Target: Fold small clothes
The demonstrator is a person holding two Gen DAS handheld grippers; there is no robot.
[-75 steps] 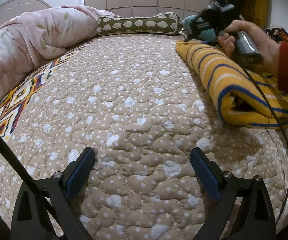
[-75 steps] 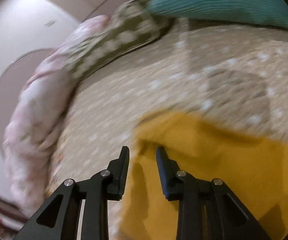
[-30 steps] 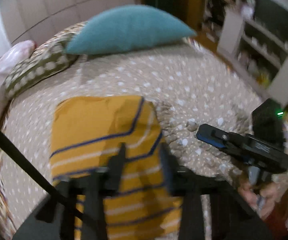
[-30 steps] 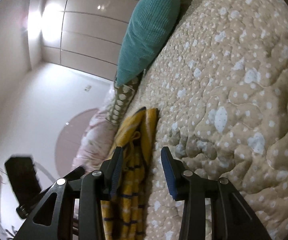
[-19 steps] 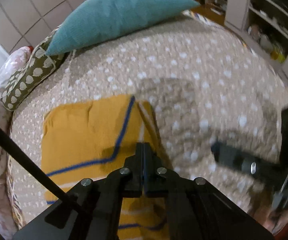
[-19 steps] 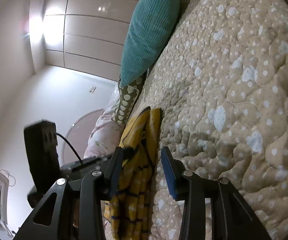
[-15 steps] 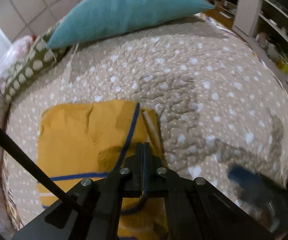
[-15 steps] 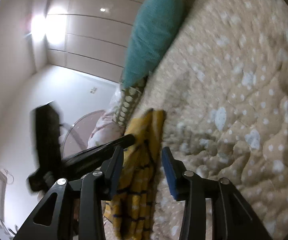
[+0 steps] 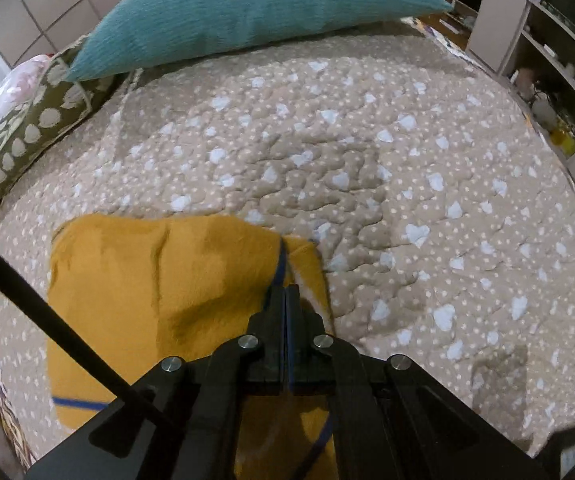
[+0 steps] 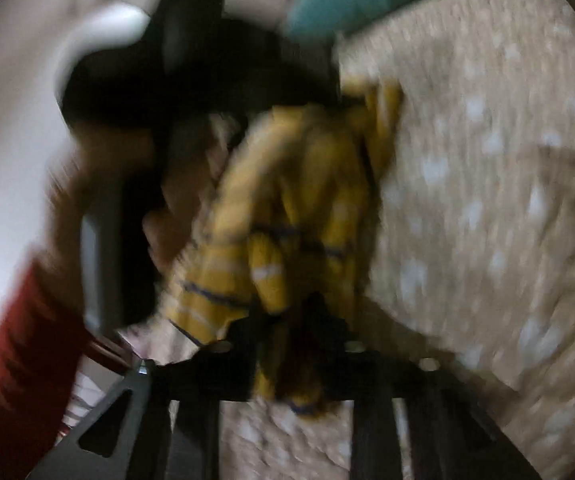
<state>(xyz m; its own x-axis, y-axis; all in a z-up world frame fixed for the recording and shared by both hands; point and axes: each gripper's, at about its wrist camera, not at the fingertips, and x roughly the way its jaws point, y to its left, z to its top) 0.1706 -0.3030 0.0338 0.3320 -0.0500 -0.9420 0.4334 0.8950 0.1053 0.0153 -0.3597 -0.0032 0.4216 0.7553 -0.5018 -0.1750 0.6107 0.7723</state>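
A mustard-yellow garment with blue and white stripes (image 9: 159, 288) lies folded on the quilted bedspread. My left gripper (image 9: 285, 292) is shut, its tips over the garment's right edge beside a blue stripe; whether cloth is pinched I cannot tell. The right wrist view is badly blurred. There the garment (image 10: 299, 208) hangs bunched in front of my right gripper (image 10: 291, 316), which looks shut on its lower part. The left gripper's black body and the person's hand in a red sleeve (image 10: 15, 344) sit to the left of it.
The beige spotted bedspread (image 9: 387, 184) fills the view. A teal pillow (image 9: 247, 4) and an olive patterned bolster (image 9: 31, 128) lie at the head. Shelves (image 9: 543, 64) stand past the bed's right side. A black cable (image 9: 47, 328) crosses the lower left.
My right gripper has swung onto the garment and closed on it, and the garment now hangs bunched. My left gripper stays shut at the garment's edge and has shifted slightly.
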